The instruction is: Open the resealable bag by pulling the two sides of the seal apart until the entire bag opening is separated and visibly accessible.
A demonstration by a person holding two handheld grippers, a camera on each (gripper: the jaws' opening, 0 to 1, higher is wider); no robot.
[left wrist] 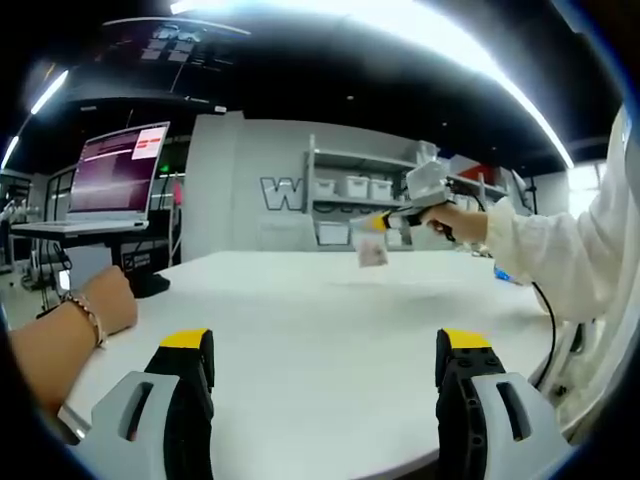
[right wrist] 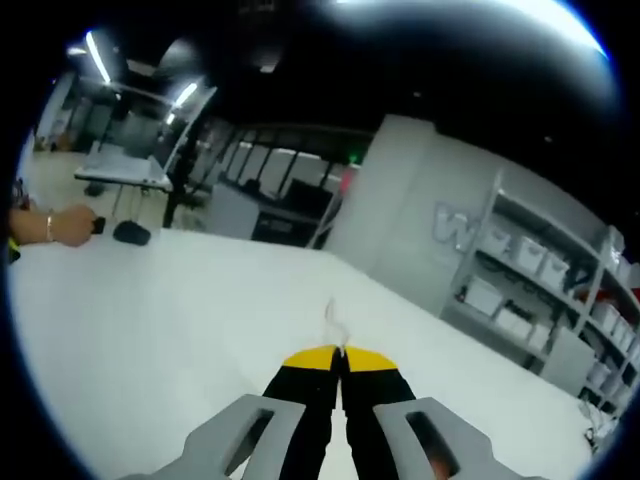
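Observation:
A small clear resealable bag point(left wrist: 372, 251) hangs in the air above the white table point(left wrist: 320, 300), pinched at its top by my right gripper point(left wrist: 380, 222), which a hand in a white sleeve point(left wrist: 560, 250) holds. In the right gripper view the yellow-tipped jaws of the right gripper point(right wrist: 340, 358) are shut, and a thin edge of the bag point(right wrist: 335, 322) pokes out past them. My left gripper point(left wrist: 325, 345) is low over the table's near side. Its jaws stand wide apart with nothing between them, well short of the bag.
Another hand with a bracelet point(left wrist: 98, 308) rests on the table's left edge, also seen as a hand point(right wrist: 65, 225) far left. A laptop point(left wrist: 115, 175) stands on a stand behind it. Shelves with white bins point(left wrist: 355, 190) line the far wall.

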